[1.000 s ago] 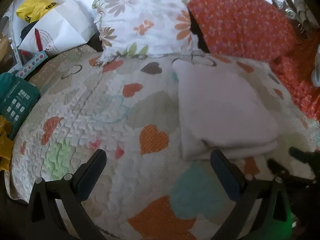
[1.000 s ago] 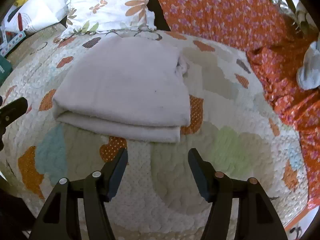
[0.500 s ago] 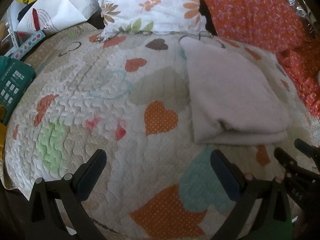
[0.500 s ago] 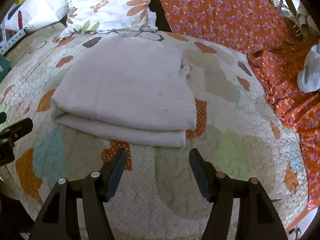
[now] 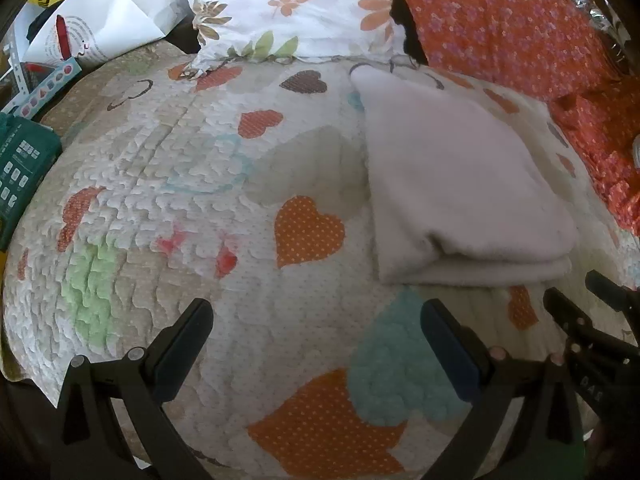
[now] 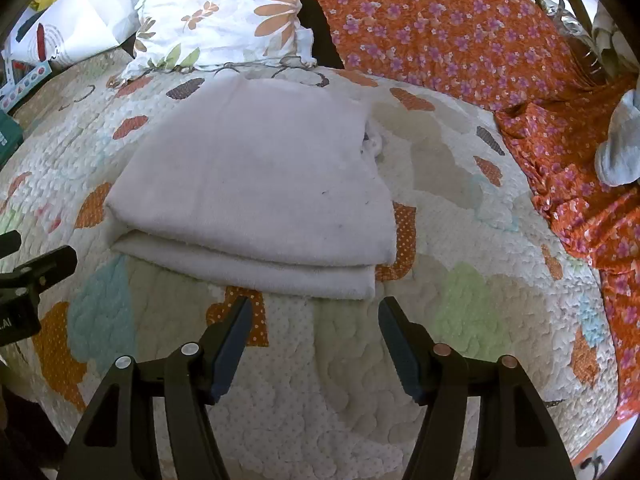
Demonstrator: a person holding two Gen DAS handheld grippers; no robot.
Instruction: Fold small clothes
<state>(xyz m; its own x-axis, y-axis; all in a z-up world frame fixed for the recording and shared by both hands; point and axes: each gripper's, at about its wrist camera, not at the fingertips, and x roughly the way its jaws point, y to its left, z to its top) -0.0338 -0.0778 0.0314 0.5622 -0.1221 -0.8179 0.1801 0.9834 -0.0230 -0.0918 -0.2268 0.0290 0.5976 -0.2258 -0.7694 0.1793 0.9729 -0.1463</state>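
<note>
My left gripper [image 5: 316,328] hangs over the quilt [image 5: 224,184] with its fingers spread wide and nothing between them, only the heart patches underneath. From there the folded white cloth [image 5: 456,176] lies at about two o'clock, flat on the quilt, its doubled edge turned toward me. At twelve o'clock a flowered pillow [image 5: 288,4] leans at the head of the bed, and an orange flowered blanket [image 5: 500,20] runs from one to three o'clock.

My right gripper [image 6: 314,322] is also released, fingers well apart and empty, just short of the cloth [image 6: 256,172], which sits at twelve o'clock with its near folded edge close to my fingertips but not touching them. A grey sock [image 6: 620,148] lies on the blanket [image 6: 440,28] at three o'clock.
</note>
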